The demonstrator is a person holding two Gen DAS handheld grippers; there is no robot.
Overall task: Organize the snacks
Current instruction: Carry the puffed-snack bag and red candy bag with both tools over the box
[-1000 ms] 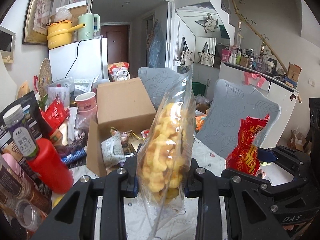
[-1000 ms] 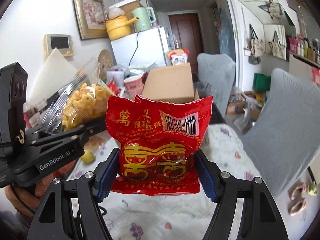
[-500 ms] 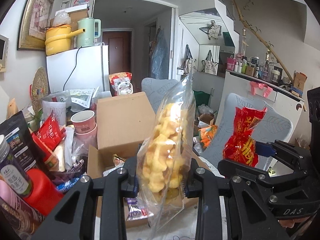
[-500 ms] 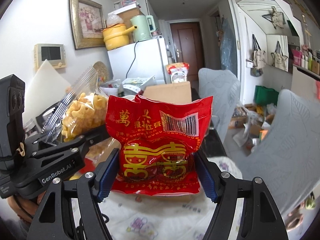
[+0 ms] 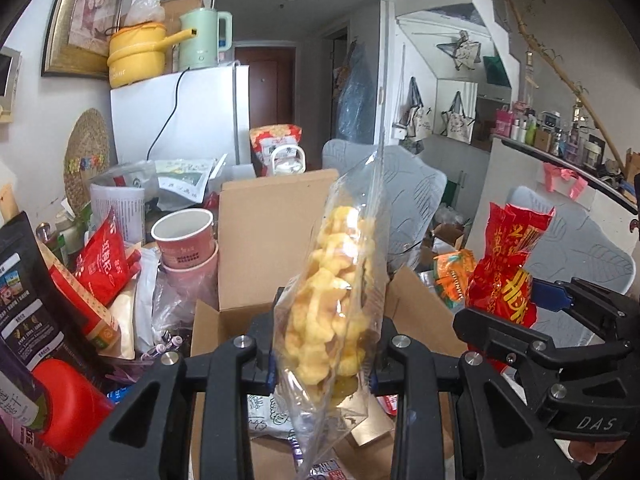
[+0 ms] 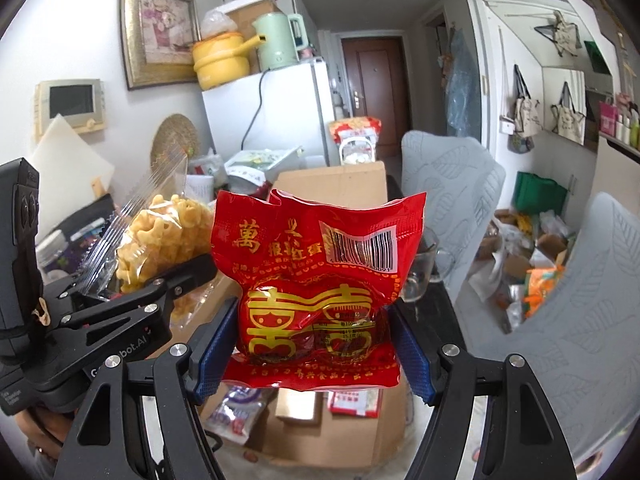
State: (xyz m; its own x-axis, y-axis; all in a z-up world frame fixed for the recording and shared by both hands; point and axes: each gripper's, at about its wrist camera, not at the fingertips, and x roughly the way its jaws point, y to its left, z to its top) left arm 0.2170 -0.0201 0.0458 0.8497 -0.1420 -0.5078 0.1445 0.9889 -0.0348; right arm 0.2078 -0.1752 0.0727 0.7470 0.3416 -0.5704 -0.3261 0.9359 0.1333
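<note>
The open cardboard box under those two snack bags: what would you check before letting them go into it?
1. Left tool clamped on clear bag of yellow puffed snacks: ok.
2. Right tool clamped on red foil packet: ok.
3. Open brown cardboard box below both bags: ok.
4. Box flaps standing clear: ok.
5. Room left inside among the packets already there: cannot tell.

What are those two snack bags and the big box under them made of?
Clear bag: thin transparent plastic film, glossy and crinkled; the yellow puffs show through. Red bag: shiny printed plastic, possibly foil-lined, with bright glare on its wrinkles. Box: plain brown matte cardboard, creased at its raised flap.
</note>
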